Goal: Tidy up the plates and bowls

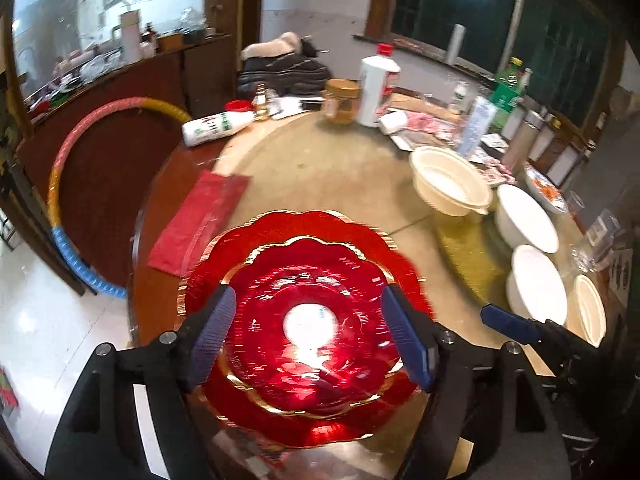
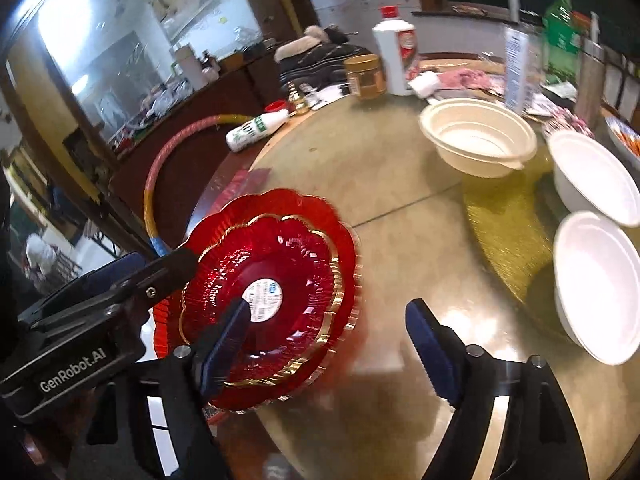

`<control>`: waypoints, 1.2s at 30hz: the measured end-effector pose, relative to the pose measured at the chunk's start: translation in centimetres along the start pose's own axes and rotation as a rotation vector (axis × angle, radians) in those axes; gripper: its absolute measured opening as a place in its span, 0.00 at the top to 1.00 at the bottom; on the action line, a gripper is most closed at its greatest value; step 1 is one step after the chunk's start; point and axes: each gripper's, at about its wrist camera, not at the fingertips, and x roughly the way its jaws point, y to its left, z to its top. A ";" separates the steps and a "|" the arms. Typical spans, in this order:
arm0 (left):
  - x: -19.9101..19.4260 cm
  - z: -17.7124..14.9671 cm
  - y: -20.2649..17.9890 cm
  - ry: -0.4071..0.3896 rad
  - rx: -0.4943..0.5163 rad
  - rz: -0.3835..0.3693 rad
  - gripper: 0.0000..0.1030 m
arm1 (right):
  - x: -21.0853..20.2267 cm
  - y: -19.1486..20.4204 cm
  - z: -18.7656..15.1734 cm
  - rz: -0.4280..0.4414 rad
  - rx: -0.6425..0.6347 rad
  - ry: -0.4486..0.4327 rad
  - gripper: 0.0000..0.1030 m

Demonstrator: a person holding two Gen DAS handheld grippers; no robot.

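Observation:
Two red glass plates with gold scalloped rims are stacked near the table's edge, the smaller plate [image 1: 320, 268] [image 2: 296, 256] resting on the larger plate [image 1: 360, 224] [image 2: 308, 200]. My left gripper [image 1: 308, 300] hovers open over the stack, its blue pads apart on either side and off the glass. My right gripper [image 2: 328, 312] is open just right of the stack with nothing between its pads; one of its fingers [image 1: 508, 322] shows in the left wrist view. A cream bowl [image 1: 448, 184] [image 2: 476, 136] and white bowls [image 1: 524, 216] [image 2: 592, 176] stand at the right.
A gold placemat [image 1: 468, 256] [image 2: 504, 232] lies between plates and bowls. A red cloth [image 1: 200, 220] lies left of the plates. Bottles and a jar [image 1: 340, 100] crowd the far side. A hoop [image 1: 64, 200] leans on a cabinet beyond the table edge.

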 end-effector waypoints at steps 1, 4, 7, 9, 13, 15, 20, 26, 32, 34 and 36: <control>0.0 0.1 -0.6 0.000 0.007 -0.019 0.27 | -0.4 -0.7 -0.1 0.001 0.017 -0.004 0.15; 0.2 0.3 -2.2 0.007 0.015 -0.069 0.22 | -1.6 -2.9 -0.4 0.006 0.071 -0.022 0.15; 0.6 0.3 -4.2 0.019 0.024 -0.134 0.21 | -3.2 -5.0 -1.0 -0.005 0.112 -0.048 0.14; 1.2 0.5 -5.7 0.040 0.023 -0.172 0.21 | -4.5 -6.6 -1.4 -0.019 0.139 -0.067 0.14; 2.8 0.4 -9.4 0.100 0.069 -0.215 0.21 | -8.1 -10.9 -2.5 -0.064 0.233 -0.138 0.14; 3.6 0.3 -11.4 0.131 0.098 -0.240 0.21 | -9.5 -13.0 -2.9 -0.080 0.292 -0.170 0.14; 5.6 -0.5 -16.0 0.189 0.178 -0.277 0.21 | -11.6 -18.6 -4.2 -0.114 0.455 -0.191 0.14; 7.1 -0.9 -19.6 0.216 0.235 -0.284 0.21 | -10.5 -22.8 -5.3 -0.089 0.563 -0.158 0.14; 8.8 -0.9 -21.2 0.216 0.244 -0.257 0.21 | -9.6 -24.7 -5.6 -0.091 0.617 -0.150 0.21; 9.3 -0.9 -21.5 0.214 0.250 -0.237 0.21 | -9.0 -25.1 -5.5 -0.100 0.636 -0.141 0.35; 9.9 -1.0 -21.7 0.219 0.251 -0.231 0.35 | -8.4 -25.4 -5.5 -0.094 0.641 -0.136 0.38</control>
